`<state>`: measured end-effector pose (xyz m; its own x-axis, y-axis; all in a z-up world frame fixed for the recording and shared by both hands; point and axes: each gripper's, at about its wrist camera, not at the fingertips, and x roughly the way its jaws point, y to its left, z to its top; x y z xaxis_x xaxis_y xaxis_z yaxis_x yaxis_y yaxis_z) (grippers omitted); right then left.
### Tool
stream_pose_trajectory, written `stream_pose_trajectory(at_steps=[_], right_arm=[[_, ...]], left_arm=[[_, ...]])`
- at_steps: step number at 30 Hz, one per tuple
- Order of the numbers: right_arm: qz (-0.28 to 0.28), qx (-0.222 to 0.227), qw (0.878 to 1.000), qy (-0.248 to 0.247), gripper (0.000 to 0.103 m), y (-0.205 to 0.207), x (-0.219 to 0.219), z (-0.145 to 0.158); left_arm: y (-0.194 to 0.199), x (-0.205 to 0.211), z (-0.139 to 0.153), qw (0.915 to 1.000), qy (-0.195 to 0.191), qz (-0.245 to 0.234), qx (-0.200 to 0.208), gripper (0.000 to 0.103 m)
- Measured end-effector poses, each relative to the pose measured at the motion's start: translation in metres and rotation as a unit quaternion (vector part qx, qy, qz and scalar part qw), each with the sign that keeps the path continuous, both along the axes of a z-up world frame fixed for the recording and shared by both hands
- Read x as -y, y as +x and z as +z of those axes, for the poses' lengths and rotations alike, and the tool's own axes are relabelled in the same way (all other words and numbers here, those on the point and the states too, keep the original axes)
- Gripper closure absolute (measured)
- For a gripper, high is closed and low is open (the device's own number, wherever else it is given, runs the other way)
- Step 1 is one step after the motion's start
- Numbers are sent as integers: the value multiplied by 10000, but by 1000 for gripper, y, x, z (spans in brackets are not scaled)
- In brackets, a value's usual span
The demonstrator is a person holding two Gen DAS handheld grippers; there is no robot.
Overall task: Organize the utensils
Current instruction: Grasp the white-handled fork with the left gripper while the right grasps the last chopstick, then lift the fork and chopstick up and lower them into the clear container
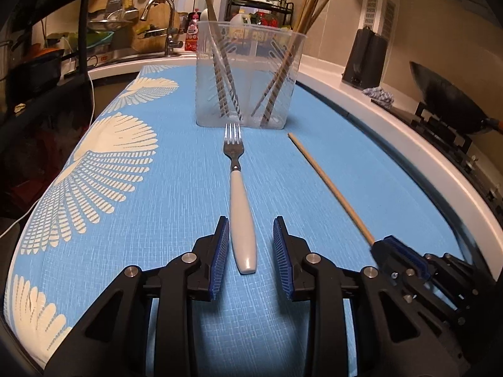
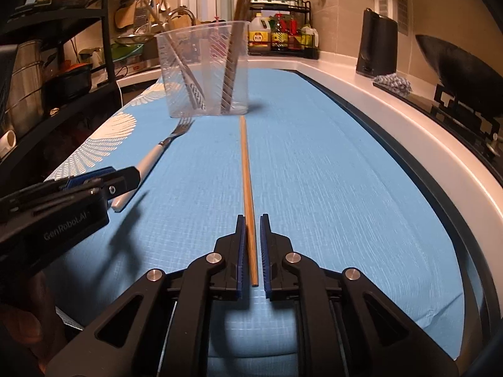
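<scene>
I am holding my left gripper (image 1: 250,229) low over the blue mat (image 1: 176,188), its jaws spread to either side of the white handle of the fork (image 1: 242,220); the left pad is sitting just beside the handle, the right one standing clear, so nothing is being squeezed. The fork is lying flat with its tines pointing at the cup. My right gripper (image 2: 252,235) is straddling the near end of the wooden chopstick (image 2: 248,188), jaws drawn in narrow around it; whether the pads are actually pressing on the wood I cannot tell. The chopstick is lying flat on the mat, running straight away from me, well apart from the fork. Farther off, the clear plastic cup (image 1: 248,75) is standing upright on the mat, holding several chopsticks leaning against its rim.
</scene>
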<state>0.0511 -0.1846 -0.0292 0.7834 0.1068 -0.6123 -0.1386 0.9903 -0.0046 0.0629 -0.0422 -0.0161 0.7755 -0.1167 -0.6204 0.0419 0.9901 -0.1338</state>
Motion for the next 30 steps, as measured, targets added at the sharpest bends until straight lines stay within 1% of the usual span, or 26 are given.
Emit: stream_pose_trajectory(at_steps=[2, 4, 9, 11, 13, 16, 21, 24, 27, 30], right_arm=[[-1, -18, 10000, 59, 92, 1, 4, -1], [0, 2, 10000, 10, 91, 2, 3, -2], [14, 0, 10000, 24, 91, 2, 3, -2], [18, -7, 10000, 26, 91, 3, 5, -1], [35, -19, 10000, 49, 96, 3, 5, -1], [42, 6, 10000, -6, 96, 2, 4, 0], [-234, 95, 9997, -45, 96, -3, 12, 3], [-207, 37, 9998, -27, 95, -3, 15, -3], [-184, 40, 9998, -8, 93, -3, 15, -3], [-184, 48, 9998, 2, 93, -2, 15, -2]], left_arm=[[1, 0, -4, 10000, 31, 47, -45, 73], [2, 0, -8, 9999, 63, 82, -70, 73], [1, 1, -8, 9999, 124, 104, -8, 74], [0, 0, -7, 9998, 169, 105, -11, 85], [-2, -3, -7, 9995, 242, 208, 4, 85], [-12, -14, -6, 9992, 200, 355, -54, 85], [-40, -28, -2, 9991, 114, 406, -76, 85], [-42, -28, -7, 9989, 139, 433, -97, 84], [-41, -23, -8, 9991, 242, 355, 18, 79], [-40, -22, -9, 9990, 228, 375, 90, 78]])
